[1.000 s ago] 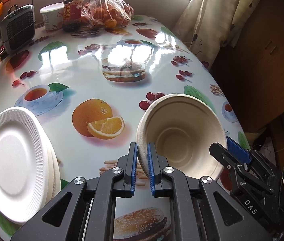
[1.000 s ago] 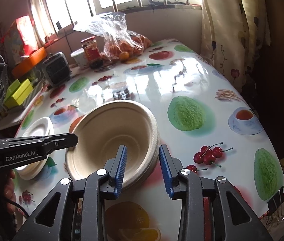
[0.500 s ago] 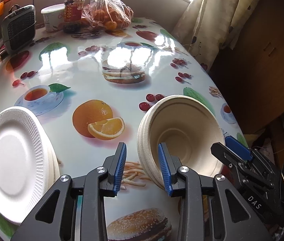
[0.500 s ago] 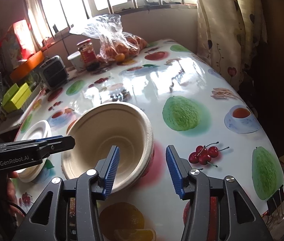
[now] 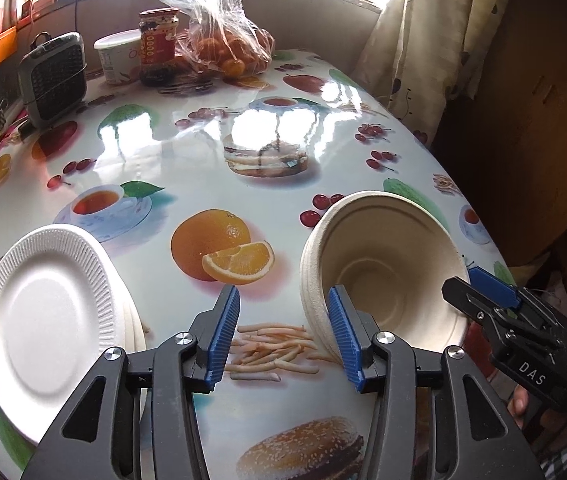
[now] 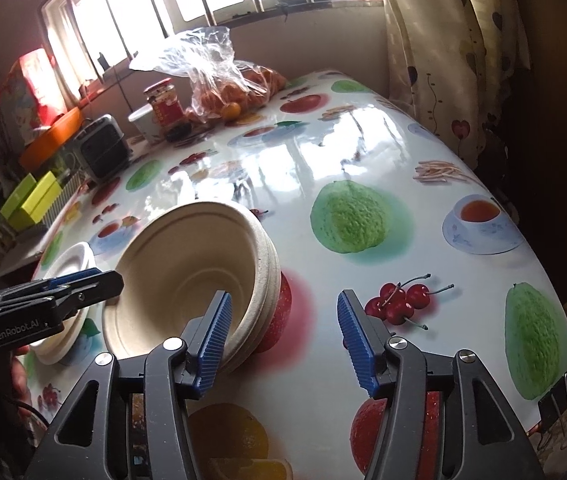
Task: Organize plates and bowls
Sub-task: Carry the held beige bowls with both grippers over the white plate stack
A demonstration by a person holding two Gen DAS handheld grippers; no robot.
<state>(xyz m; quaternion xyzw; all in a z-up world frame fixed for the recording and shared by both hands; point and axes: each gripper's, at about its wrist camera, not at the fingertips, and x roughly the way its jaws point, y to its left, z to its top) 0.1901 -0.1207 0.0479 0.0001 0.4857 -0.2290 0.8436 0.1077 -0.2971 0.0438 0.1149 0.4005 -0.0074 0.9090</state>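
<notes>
A stack of beige paper bowls (image 5: 387, 268) stands on the fruit-print table, also seen in the right wrist view (image 6: 191, 276). A stack of white paper plates (image 5: 47, 320) lies at the table's left front; its edge shows in the right wrist view (image 6: 71, 258). My left gripper (image 5: 283, 332) is open and empty, its right finger beside the bowls' near-left rim. My right gripper (image 6: 283, 340) is open and empty, its left finger at the bowls' near-right rim. Each gripper shows in the other's view, the right one (image 5: 483, 288) and the left one (image 6: 79, 284).
At the table's far end stand a black heater (image 5: 53, 80), a white tub (image 5: 117, 56), a red jar (image 5: 159, 46) and a plastic bag of oranges (image 5: 223, 48). A curtain (image 5: 415, 40) hangs at the right. A binder clip (image 6: 559, 412) grips the cloth's edge.
My left gripper let go of the bowls' rim and opened wide. My right gripper opened wider too. Both have drawn back a little from the bowls.
</notes>
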